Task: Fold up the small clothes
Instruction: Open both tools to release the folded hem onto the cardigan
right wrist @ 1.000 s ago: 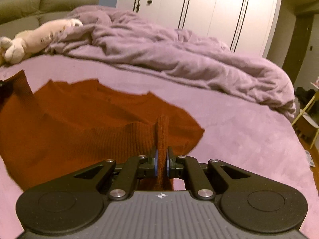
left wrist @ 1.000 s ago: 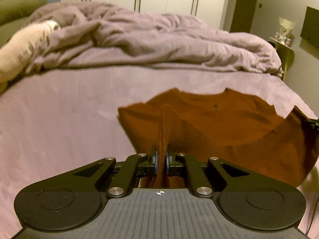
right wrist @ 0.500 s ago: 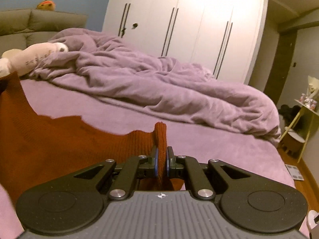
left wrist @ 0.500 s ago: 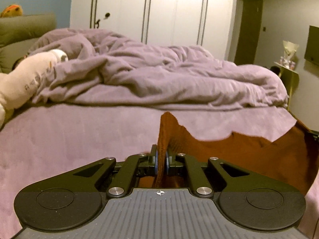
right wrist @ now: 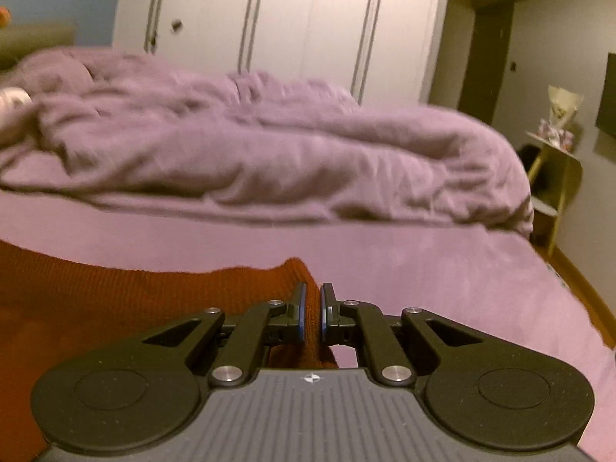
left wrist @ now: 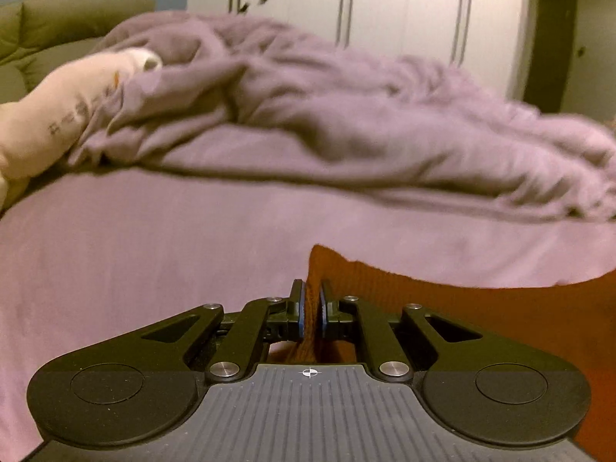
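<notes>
Lowered since earlier, the rust sweater (left wrist: 481, 308) sits pinched in the left gripper (left wrist: 311, 313) and right gripper (right wrist: 312, 315), each clamping a corner.

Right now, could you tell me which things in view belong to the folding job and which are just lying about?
Job:
rust knit garment
left gripper
right gripper

Lying about:
crumpled duvet
plush toy
wardrobe
side table

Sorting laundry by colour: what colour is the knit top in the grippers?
Rust orange ribbed knit top, clearest in the right wrist view.
</notes>
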Available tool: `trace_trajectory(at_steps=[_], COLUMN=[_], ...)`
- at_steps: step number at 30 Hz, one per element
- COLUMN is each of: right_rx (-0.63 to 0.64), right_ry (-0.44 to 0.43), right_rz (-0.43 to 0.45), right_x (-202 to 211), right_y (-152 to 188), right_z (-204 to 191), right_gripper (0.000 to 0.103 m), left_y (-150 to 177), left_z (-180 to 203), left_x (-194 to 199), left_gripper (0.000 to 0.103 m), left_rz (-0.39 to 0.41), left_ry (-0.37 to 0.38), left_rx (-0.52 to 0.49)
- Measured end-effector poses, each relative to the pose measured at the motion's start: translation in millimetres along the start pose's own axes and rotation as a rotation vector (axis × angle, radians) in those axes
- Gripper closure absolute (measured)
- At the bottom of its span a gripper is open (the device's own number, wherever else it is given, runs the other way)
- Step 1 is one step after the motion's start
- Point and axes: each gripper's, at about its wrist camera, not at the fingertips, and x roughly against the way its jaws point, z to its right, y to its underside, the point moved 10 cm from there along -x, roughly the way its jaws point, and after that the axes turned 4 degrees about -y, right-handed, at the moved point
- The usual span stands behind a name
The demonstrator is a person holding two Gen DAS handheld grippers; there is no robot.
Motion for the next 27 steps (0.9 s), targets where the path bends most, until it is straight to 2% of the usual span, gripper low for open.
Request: trace_trajectory(at_steps=[3,5,7,8,9,10,12,14,15,17,19,21,23,25,27], right_rx=[-0.031,-0.083,-0.12,-0.114,-0.087,-0.061,-0.009,0.001,0.002,0.022,0.09,0.121,0.076,0.094,0.062], right_ry=[0.015,0.048,0.026,0.003,-0.052,-0.124,-0.314,-0.496,-0.566,-0.614,-0.564,-0.526,-0.536,-0.476,-0.414], right_rz=[-0.067,-0.067,-0.023,0.002,0.029,0.041,0.039,0.017,0.004,-0.008,-0.031,-0.015,-0.026,-0.009,-0.032], right_x=[-21,-18,-5,3,12,19,33,42,44,41,28,18,12,7,-1], right_y=[25,31,26,22,18,15,17,23,28,37,54,62,58,56,59], right_z=[3,14,15,8,-9,-30,-86,-132,-151,-172,-181,-175,-162,-143,-116], right_gripper=[0.094,0.086,0.086,0.086,0.086,0.086,0.086,0.085,0.085,0.085,0.085,0.083,0.076,0.075,0.076], left_y=[22,25,24,22,21,21,26,35,41,53,64,71,71,68,69], left_z=[-10,-16,-8,4,19,33,60,79,85,90,92,92,81,65,52], left_x=[-8,6,25,33,40,43,41,34,29,17,3,-11,-15,-22,-25], left_gripper=[0.085,0.084,0.08,0.066,0.048,0.043,0.041,0.041,0.041,0.041,0.041,0.037,0.037,0.039,0.05], left_rz=[-0.054,-0.022,0.024,0.041,0.049,0.047,0.029,0.014,-0.005,-0.022,-0.022,-0.011,-0.018,-0.033,-0.039], left_ry=[-0.057,-0.051,-0.022,0.016,0.066,0.102,0.166,0.188,0.209,0.21,0.158,0.112,0.122,0.1,0.102], left_rx=[0.029,0.065,0.048,0.032,0.021,0.021,0.027,0.023,0.03,0.059,0.01,-0.066,-0.014,0.03,0.038])
